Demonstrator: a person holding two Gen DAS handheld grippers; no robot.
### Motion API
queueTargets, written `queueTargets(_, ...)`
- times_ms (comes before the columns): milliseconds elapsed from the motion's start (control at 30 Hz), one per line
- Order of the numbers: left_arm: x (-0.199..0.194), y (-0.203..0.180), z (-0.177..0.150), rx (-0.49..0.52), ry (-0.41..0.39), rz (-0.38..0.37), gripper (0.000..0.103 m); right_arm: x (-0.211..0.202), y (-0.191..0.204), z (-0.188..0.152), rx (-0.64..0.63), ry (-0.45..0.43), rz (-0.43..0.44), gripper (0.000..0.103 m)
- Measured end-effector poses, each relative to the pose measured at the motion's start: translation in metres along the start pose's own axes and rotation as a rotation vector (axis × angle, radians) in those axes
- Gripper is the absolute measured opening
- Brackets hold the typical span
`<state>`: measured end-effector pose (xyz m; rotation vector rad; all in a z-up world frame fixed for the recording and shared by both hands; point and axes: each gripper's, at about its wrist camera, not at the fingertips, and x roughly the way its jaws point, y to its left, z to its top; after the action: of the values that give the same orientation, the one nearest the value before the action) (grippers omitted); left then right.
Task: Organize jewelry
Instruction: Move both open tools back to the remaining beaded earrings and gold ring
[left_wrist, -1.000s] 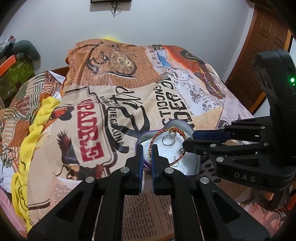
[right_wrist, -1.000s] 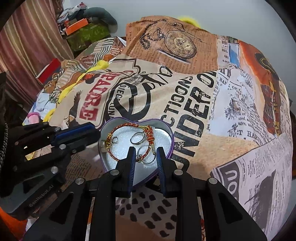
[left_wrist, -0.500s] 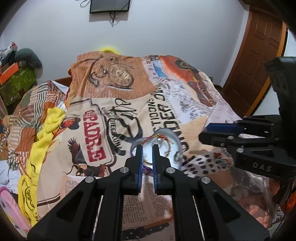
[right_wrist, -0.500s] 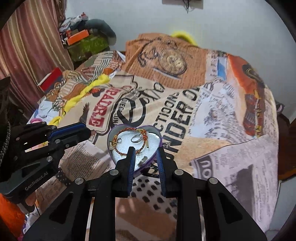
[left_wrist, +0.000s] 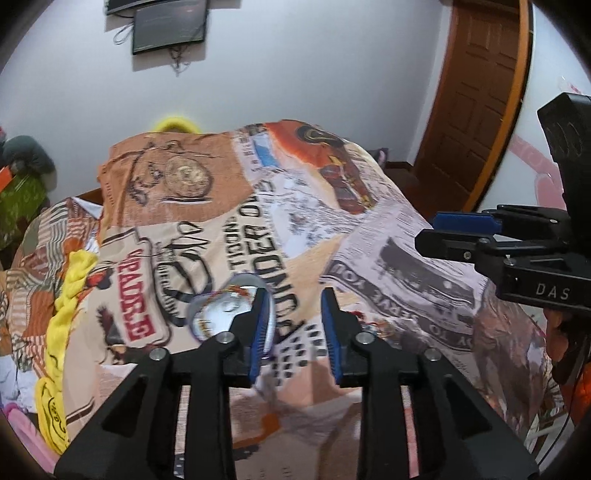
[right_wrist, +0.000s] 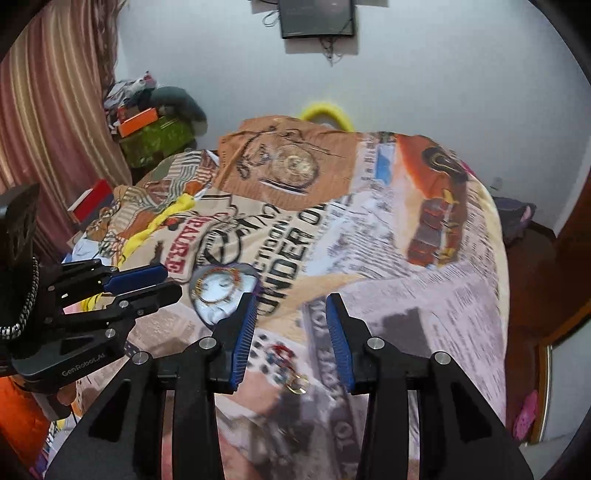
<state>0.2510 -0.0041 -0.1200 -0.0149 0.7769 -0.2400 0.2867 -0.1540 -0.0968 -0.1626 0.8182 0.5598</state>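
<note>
A heart-shaped purple tin (right_wrist: 221, 291) lies on the printed bedspread and holds a red-gold bracelet (right_wrist: 218, 282) and rings. It also shows in the left wrist view (left_wrist: 225, 314), blurred, just left of my left gripper's fingers. My left gripper (left_wrist: 295, 328) is open and empty, raised above the bed. My right gripper (right_wrist: 291, 332) is open and empty, raised right of the tin. Loose jewelry, red beads and a gold ring (right_wrist: 291, 373), lies on the bedspread below the right gripper's fingers.
The bedspread (right_wrist: 369, 258) covers the whole bed. A yellow cloth (left_wrist: 70, 295) lies along the left side. A wooden door (left_wrist: 476, 92) stands at the right. Clutter and boxes (right_wrist: 151, 133) sit by the curtain at the back left.
Both grippers have pulled back and up from the tin and have opened their fingers. The tin now looks smaller and farther away.
</note>
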Motion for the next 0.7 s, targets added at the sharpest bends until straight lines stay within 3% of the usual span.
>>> queueTargets(400,0.067,-0.031,-0.020,0.045,0.168,-0.030,0.031,0.013,-0.030,-0.043,0.007,0.099,-0.034,0.035)
queueTargets(700,0.095,-0.033,-0.017,0.043,0.208,-0.039,0.031,0.035,-0.036,-0.062,-0.007,0.159,-0.011,0.036)
